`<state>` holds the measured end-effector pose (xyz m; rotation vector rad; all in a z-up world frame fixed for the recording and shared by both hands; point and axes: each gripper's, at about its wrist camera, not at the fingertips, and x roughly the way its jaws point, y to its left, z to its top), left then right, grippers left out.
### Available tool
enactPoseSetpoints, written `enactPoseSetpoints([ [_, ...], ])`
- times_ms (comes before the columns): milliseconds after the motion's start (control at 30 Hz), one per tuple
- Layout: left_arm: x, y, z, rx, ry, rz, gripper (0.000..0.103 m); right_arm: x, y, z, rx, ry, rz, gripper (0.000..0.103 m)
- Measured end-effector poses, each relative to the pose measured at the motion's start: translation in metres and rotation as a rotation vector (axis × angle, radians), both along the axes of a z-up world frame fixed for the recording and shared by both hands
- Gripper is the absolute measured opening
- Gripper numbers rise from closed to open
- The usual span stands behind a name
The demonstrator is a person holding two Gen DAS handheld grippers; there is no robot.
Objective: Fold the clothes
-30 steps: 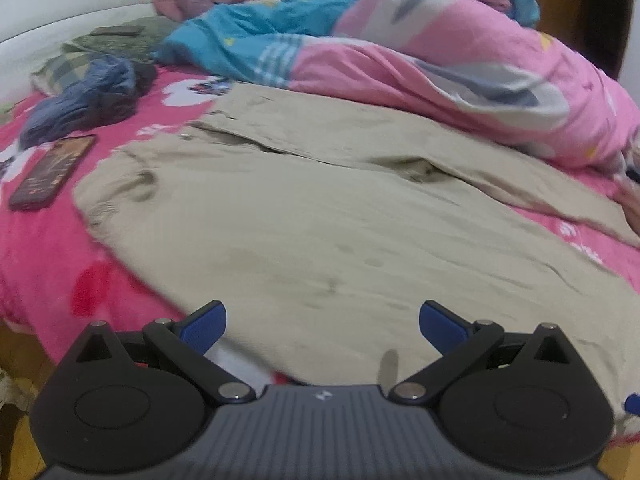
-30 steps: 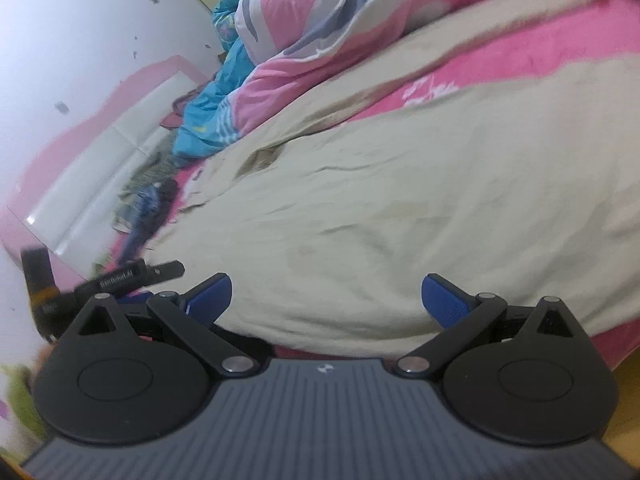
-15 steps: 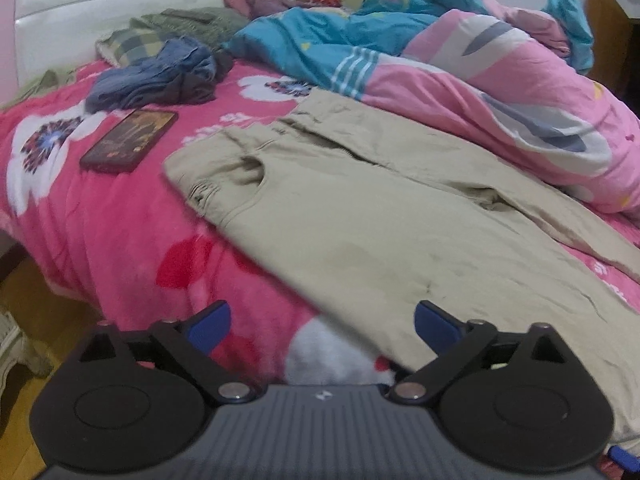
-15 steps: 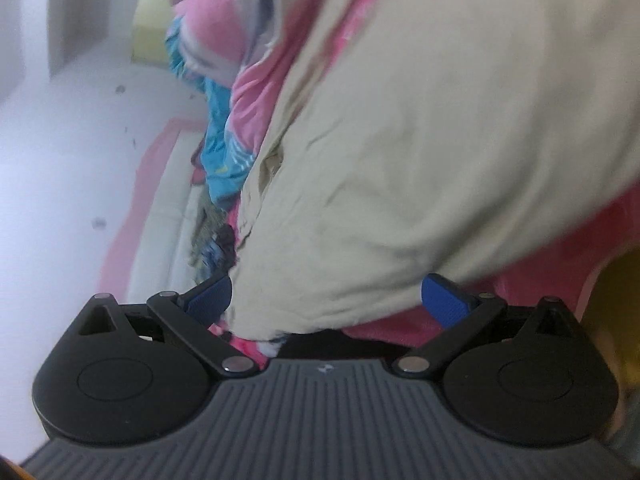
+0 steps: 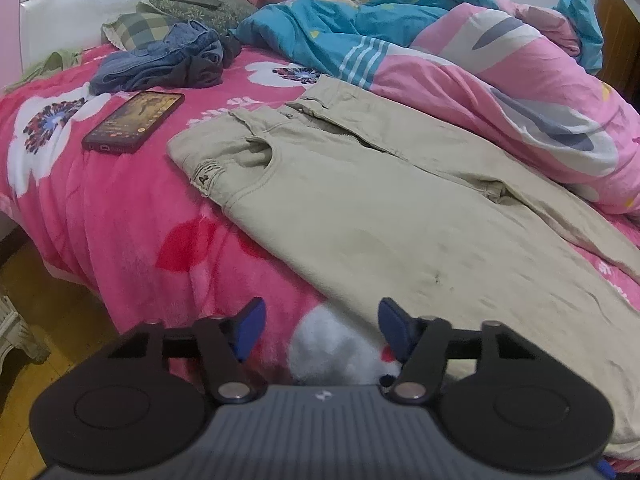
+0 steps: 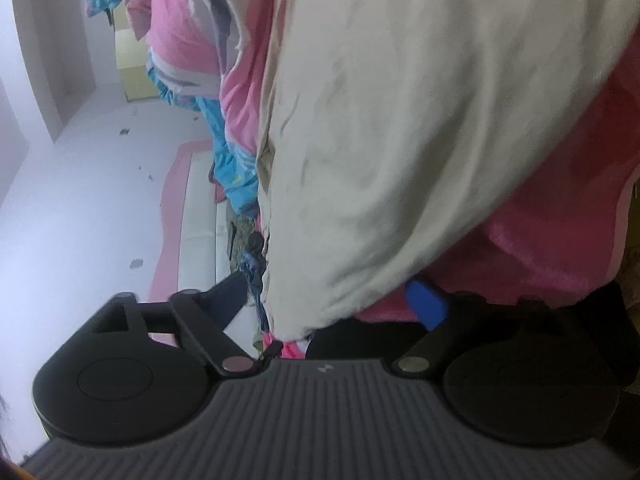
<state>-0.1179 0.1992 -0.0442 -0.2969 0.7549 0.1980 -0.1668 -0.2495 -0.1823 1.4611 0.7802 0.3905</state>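
Lying flat on pink floral bed (image 5: 100, 216): beige trousers (image 5: 400, 216). Left gripper (image 5: 320, 326) at their near edge, fingers parted, just been closing, nothing pinched. Right gripper (image 6: 344, 304) likewise closing astride trouser edge; grip unclear.

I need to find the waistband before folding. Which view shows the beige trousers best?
The left wrist view: the beige trousers lie spread on the bed with waistband, pocket and fly visible. The right wrist view, rolled sideways, shows only a close featureless stretch of them.
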Motion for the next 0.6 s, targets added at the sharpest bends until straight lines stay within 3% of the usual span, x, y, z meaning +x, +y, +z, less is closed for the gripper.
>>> enactPoseSetpoints([
  [67,-0.001,0.003,-0.001,-0.008,-0.004,0.006,0.049,0.001,0.002,-0.005,0.017,0.009,-0.007,0.058],
  [200,-0.001,0.009,-0.002,-0.023,-0.019,0.022,0.046,-0.001,0.005,-0.005,0.030,-0.017,-0.007,0.045],
  [267,0.000,0.013,-0.003,-0.047,-0.026,0.029,0.046,-0.001,0.005,-0.001,0.021,-0.045,-0.013,0.031],
  [433,0.004,0.028,-0.007,-0.130,-0.047,0.066,0.046,0.002,0.004,0.005,-0.019,-0.076,-0.022,0.015],
  [600,0.012,0.054,-0.010,-0.229,-0.082,0.140,0.046,0.006,0.005,0.024,-0.093,-0.134,-0.016,0.009],
])
